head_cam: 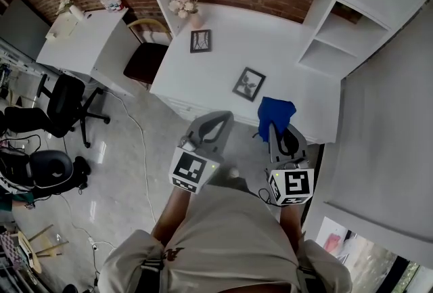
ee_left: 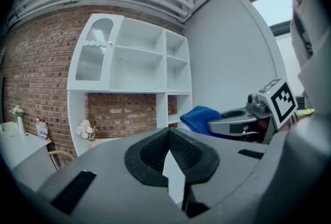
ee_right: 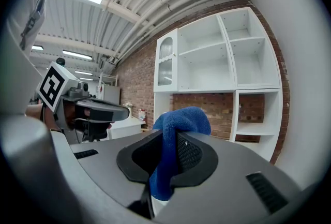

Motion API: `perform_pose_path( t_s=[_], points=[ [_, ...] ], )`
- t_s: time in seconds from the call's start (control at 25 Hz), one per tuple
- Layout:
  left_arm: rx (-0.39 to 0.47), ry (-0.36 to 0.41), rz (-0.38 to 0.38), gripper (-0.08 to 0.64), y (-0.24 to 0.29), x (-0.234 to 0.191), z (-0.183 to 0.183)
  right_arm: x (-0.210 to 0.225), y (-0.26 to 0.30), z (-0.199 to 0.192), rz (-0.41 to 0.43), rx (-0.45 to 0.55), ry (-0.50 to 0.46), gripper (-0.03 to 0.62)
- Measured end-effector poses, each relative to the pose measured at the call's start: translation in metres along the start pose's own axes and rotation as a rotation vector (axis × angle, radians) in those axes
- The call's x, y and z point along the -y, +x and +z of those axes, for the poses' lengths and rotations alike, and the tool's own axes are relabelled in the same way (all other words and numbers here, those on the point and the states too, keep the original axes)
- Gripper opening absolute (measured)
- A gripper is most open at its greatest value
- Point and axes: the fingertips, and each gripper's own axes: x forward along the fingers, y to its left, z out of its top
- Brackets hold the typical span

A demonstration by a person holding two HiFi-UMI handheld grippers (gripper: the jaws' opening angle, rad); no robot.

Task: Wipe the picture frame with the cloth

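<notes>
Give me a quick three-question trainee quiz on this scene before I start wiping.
1. Short answer: which tool grips the blue cloth?
2. True or false: the cloth is touching the near picture frame on the white desk.
3. Multiple choice: the left tool holds A) a flower vase B) a second cloth C) nothing.

Key:
1. The right tool.
2. False. The head view shows a gap between the cloth and the frame.
3. C.
</notes>
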Motion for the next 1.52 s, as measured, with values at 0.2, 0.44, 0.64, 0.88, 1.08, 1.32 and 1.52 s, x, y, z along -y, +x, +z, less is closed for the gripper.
perform_pose_path(
  t_s=[0.2, 0.44, 0.64, 0.88, 1.08, 1.32, 1.52],
  points=[
    [-0.005, 0.007, -0.005, 0.002, 0.014, -0.003, -0.003, 0.01, 0.009, -0.005, -0.001, 0.008, 0.015, 0.037],
    [-0.006, 0.008, -0.026, 0.002, 0.023, -0.005, -0.01, 0.01, 0.015, -0.011, -0.011, 0.006, 0.024, 0.037],
    [-0.022, -0.012, -0.054, 0.002, 0.043, -0.019, -0.019, 0.015, 0.036, -0.017, -0.023, -0.023, 0.033, 0.037],
    [-0.062, -0.031, -0.082, 0.002, 0.069, -0.047, -0.038, 0.018, 0.069, -0.027, -0.031, -0.066, 0.041, 0.037],
    [-0.102, -0.033, -0.127, 0.002, 0.094, -0.066, -0.059, 0.023, 0.097, -0.044, -0.044, -0.123, 0.057, 0.037],
    [-0.138, -0.049, -0.184, 0.002, 0.121, -0.087, -0.078, 0.027, 0.124, -0.063, -0.078, -0.18, 0.082, 0.037],
    [-0.16, -0.064, -0.236, 0.002, 0.139, -0.097, -0.09, 0.031, 0.142, -0.077, -0.098, -0.214, 0.092, 0.037]
  ],
)
